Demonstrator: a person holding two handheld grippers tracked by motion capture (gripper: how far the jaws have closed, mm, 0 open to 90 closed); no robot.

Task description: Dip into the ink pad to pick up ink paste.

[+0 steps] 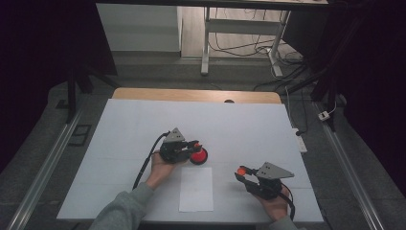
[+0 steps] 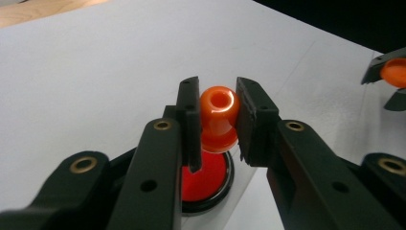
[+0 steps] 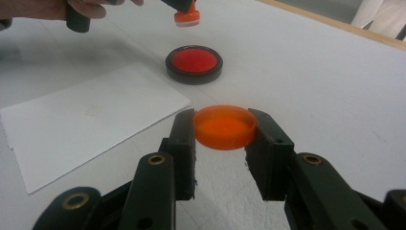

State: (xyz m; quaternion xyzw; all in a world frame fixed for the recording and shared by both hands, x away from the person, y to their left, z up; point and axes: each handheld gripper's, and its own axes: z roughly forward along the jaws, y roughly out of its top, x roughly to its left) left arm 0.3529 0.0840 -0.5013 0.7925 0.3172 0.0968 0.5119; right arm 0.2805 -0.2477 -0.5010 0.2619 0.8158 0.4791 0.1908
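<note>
the left gripper (image 2: 218,120) is clamped on an orange stamp (image 2: 219,117), pads pressing its waist, the stamp's face pointing down just above the ink pad (image 3: 194,64). the right gripper (image 3: 223,129) is closed on the sides of an orange lid (image 3: 224,127), held clear of the white table (image 1: 143,124).

the paper (image 1: 196,189) lies loose between the two hands, near the ink pad but apart from it. the likely trouble: the stamp is smooth and rounded where the pads hold it, so it could twist or slip when pressed down, smearing the print. the loose sheet could also slide or lift with the stamp, since neither gripper is free to pin it.
</note>
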